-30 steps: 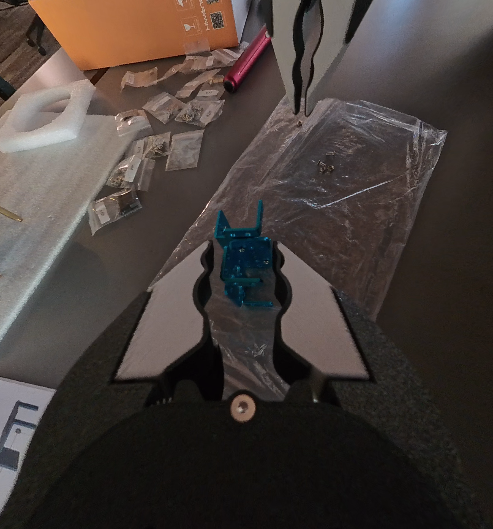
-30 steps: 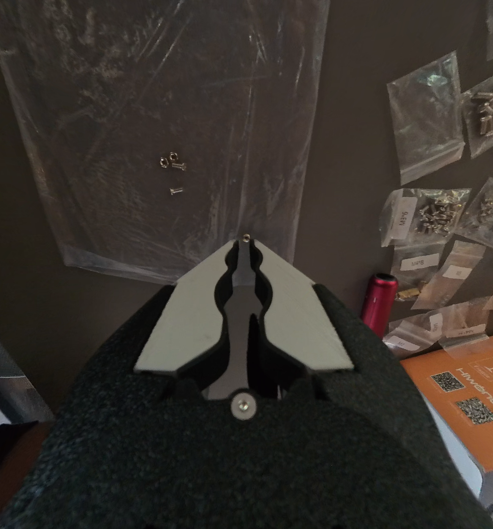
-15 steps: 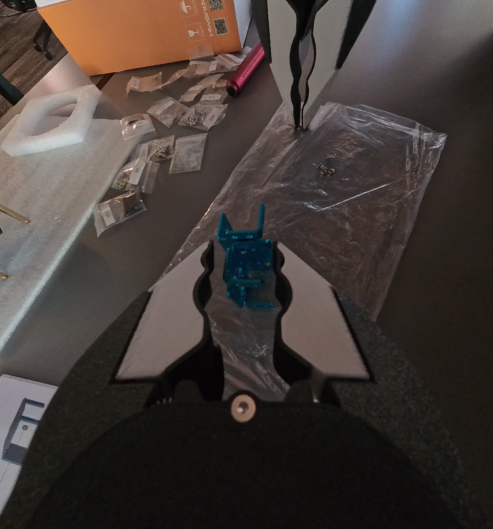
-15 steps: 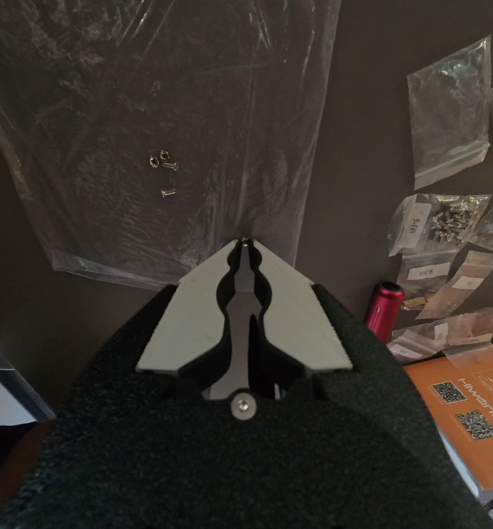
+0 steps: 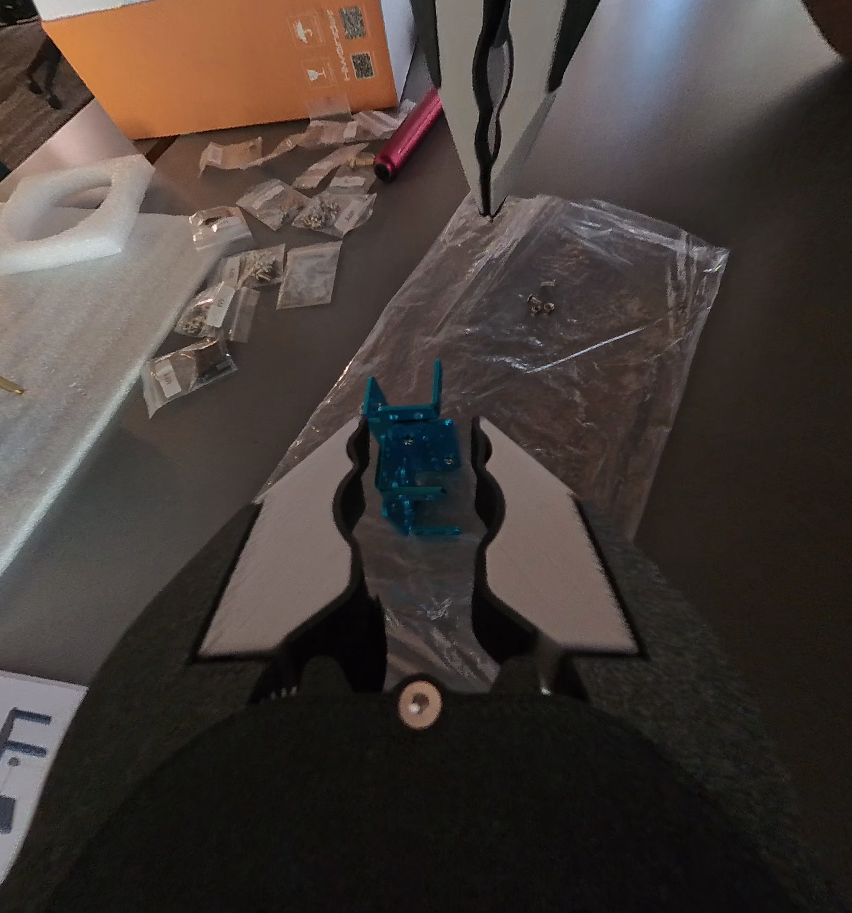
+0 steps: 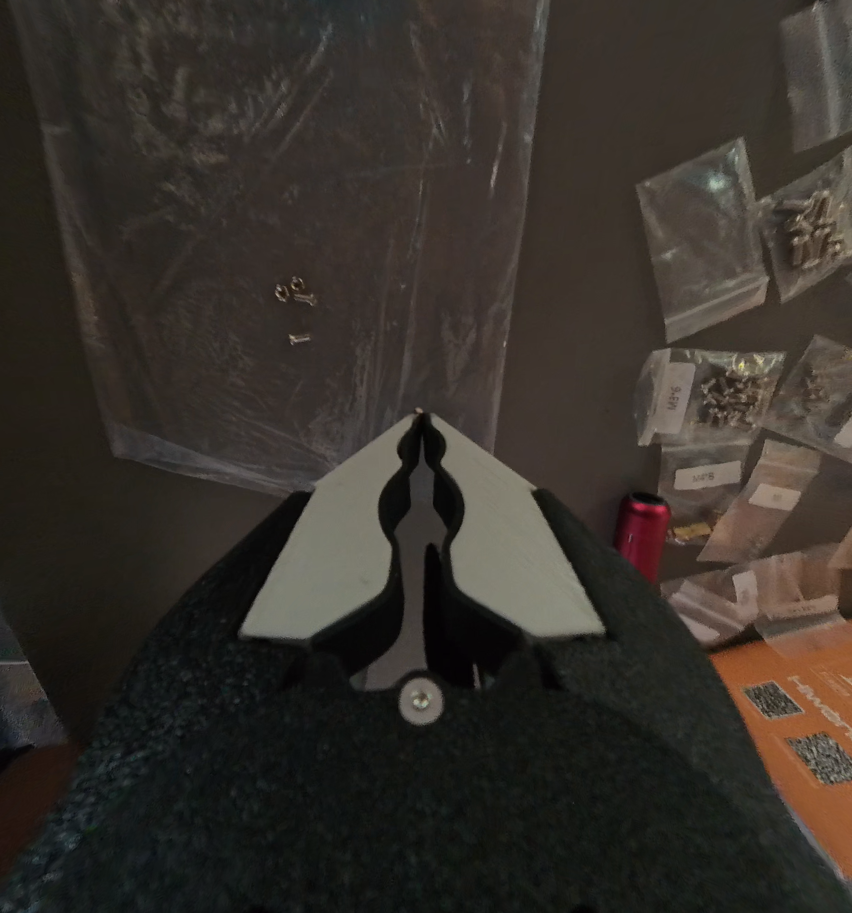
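Since the last couple of frames my right gripper (image 6: 420, 417) has squeezed in: there was a visible slot between the tips a moment ago, and now they sit pinched almost together with a tiny metal fastener (image 6: 418, 410) poking out at the very point, so I'd call it clenched on that. It's too small for me to say nut or screw. From the left wrist view that tip is down at the far left corner of the clear plastic sheet (image 5: 587, 395), touching it or just above; I can't tell which. My left gripper (image 5: 419, 422) hasn't really budged. Its fingers are spread, with the blue bracket (image 5: 414, 459) between them near the sheet's near left edge. I can't tell if either finger actually touches it, so I'm counting it as released. Further along the sheet, toward its right edge, the loose screws and nuts (image 6: 295, 304) lie in the same little cluster, untouched. Off the sheet on the dark worktop (image 5: 760, 494) it's the usual mess: hardware bags (image 6: 725, 390), a red cylinder (image 6: 641, 528) beside them, the orange box (image 5: 216, 64) at the far edge, white foam (image 5: 68, 316) along the left edge and a printed page (image 5: 3, 770) at the near left corner.
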Motion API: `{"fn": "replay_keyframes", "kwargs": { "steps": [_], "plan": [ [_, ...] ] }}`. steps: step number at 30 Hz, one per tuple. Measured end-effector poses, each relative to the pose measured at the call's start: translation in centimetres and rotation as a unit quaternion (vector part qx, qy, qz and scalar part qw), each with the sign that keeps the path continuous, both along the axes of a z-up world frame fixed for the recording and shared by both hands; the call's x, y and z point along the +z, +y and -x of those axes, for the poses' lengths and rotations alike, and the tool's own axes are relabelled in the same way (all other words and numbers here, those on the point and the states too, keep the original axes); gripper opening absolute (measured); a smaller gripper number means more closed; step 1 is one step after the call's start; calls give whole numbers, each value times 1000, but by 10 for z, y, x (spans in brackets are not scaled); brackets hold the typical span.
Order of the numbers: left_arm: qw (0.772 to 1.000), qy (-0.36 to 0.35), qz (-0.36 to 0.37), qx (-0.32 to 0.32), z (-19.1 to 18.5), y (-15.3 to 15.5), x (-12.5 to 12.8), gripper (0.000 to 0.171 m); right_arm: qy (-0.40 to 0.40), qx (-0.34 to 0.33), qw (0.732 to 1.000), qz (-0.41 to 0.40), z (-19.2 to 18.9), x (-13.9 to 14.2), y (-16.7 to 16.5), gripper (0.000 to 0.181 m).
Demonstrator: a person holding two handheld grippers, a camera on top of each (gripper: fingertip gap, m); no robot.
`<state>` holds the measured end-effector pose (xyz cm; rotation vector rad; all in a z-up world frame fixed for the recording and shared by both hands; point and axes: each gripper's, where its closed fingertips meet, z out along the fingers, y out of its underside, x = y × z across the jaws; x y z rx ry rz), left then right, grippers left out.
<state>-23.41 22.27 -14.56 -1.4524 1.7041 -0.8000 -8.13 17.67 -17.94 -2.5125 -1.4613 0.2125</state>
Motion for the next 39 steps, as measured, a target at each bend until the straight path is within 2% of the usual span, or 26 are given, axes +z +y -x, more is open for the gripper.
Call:
{"fn": "replay_keyframes", "kwargs": {
  "steps": [2, 10, 18, 27, 33, 39],
  "plan": [
    [1000, -6, 10, -5, 1, -1, 3, 41, 25, -1, 1000, 0, 3, 3, 2, 0],
    [1000, -13, 19, -1, 2, 3, 7, 41, -14, -7, 1000, 14, -9, -14, 1, 0],
    [1000, -9, 16, -1, 1, 3, 4, 41, -17, -10, 1000, 4, -9, -10, 2, 3],
    [1000, -4, 17, -2, 1, 3, 2, 41, -43, -26, 999, 15, -12, -17, 4, 6],
    [1000, -5, 15, -4, 2, 2, 2, 41, -56, -14, 998, 16, -10, -17, 3, 0],
    [1000, -4, 15, -4, 2, 2, 2, 41, -49, -13, 999, 15, -9, -13, 1, 7]
  ]
}}
